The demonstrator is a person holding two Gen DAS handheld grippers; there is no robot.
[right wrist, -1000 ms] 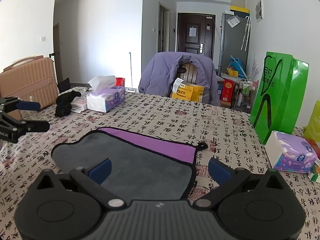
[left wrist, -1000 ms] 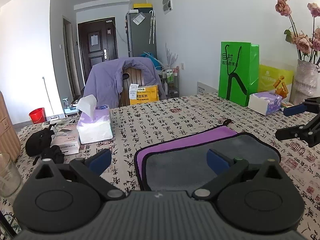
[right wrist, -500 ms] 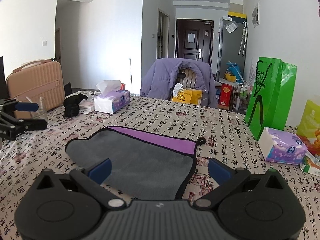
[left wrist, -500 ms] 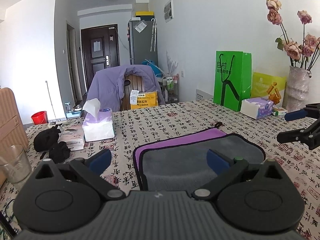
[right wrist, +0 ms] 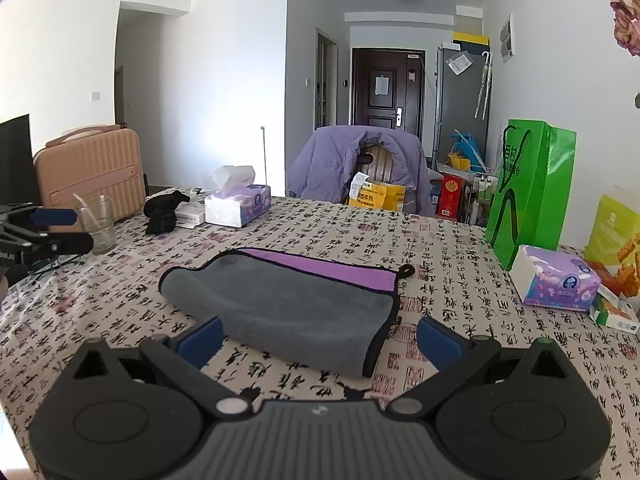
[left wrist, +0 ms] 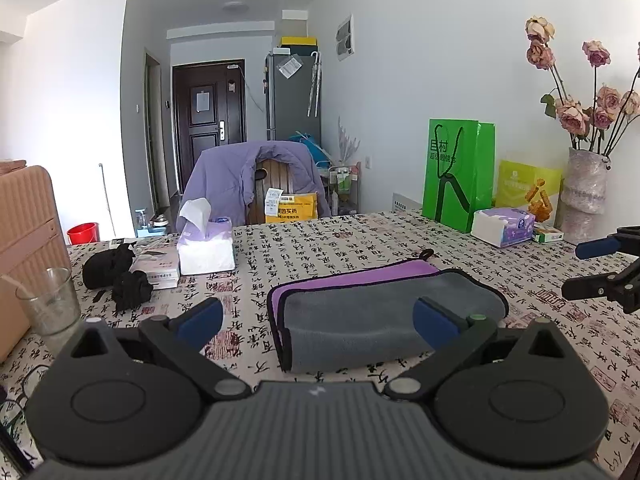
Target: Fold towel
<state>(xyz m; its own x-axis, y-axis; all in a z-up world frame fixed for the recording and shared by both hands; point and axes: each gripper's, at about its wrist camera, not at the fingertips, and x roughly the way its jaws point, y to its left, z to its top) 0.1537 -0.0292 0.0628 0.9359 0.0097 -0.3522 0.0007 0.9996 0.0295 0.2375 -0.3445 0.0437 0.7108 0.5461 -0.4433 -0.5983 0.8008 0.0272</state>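
A grey towel (left wrist: 372,320) with a purple inner side and black trim lies folded on the patterned tablecloth; it also shows in the right wrist view (right wrist: 288,304). My left gripper (left wrist: 318,322) is open and empty, held back from the towel's near left edge. My right gripper (right wrist: 318,338) is open and empty, held back from the towel's near right end. Each gripper shows at the edge of the other's view: the right one (left wrist: 596,268) and the left one (right wrist: 52,228).
On the table (right wrist: 460,280) stand tissue boxes (left wrist: 206,246) (right wrist: 556,280), a drinking glass (left wrist: 52,306), black cloth items (left wrist: 120,274), a green bag (right wrist: 528,188), a flower vase (left wrist: 584,196) and a tan suitcase (right wrist: 92,172). A chair with a purple jacket (right wrist: 360,168) stands behind.
Both grippers have drawn back and up from the towel, which now lies farther off and smaller in both views. The towel has not moved.
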